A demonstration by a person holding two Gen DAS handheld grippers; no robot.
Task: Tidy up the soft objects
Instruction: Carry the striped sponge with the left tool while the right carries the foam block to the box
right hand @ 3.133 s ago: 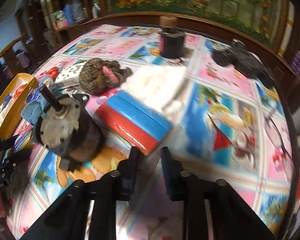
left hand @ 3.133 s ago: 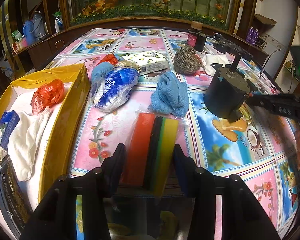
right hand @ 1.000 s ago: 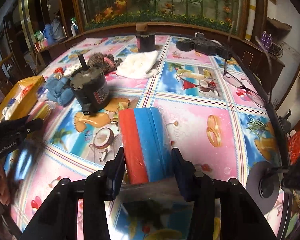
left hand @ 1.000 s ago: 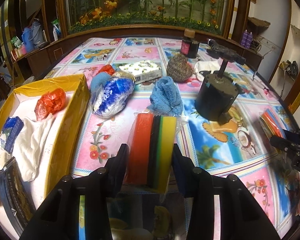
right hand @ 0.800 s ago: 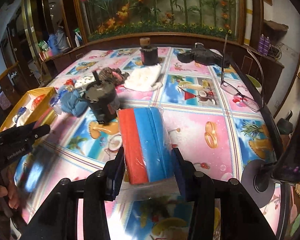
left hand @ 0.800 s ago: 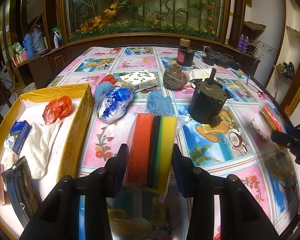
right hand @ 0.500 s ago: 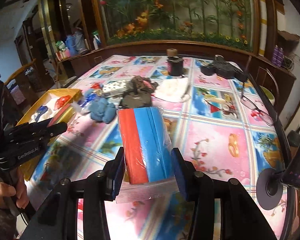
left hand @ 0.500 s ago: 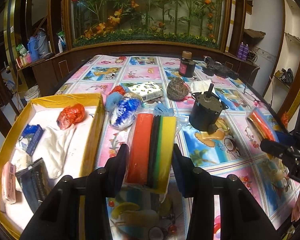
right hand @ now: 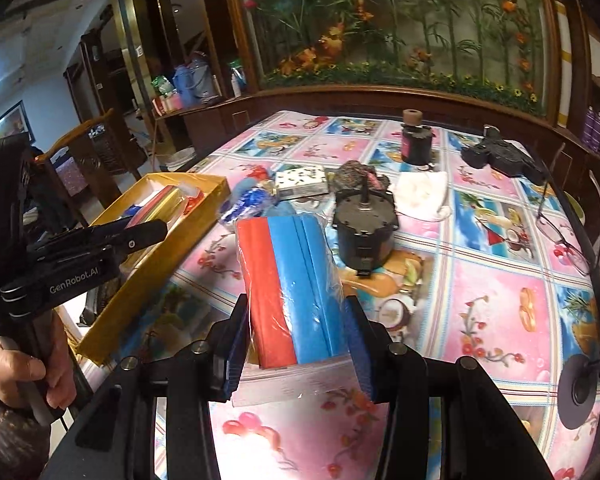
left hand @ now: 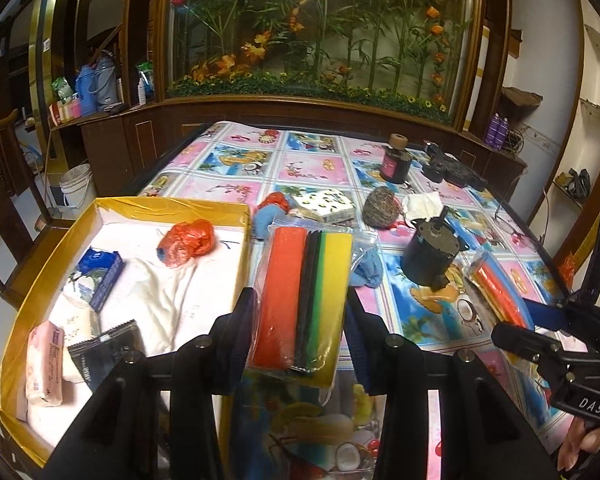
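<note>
The left gripper [left hand: 300,312] clamps a bagged sponge pack [left hand: 302,300] — orange, black, green, yellow — upright between its pads, raised just right of the yellow box [left hand: 40,264]. The right gripper [right hand: 296,344] pinches a red-and-blue sponge pack [right hand: 290,284] the same way, further right of the box — short of the black motor [right hand: 364,232].

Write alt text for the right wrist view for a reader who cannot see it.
The right gripper holds a bagged red and blue sponge pack above a colourful patterned tablecloth. To the left, the left gripper hangs over a yellow box; a black motor stands on the table beyond the pack.
</note>
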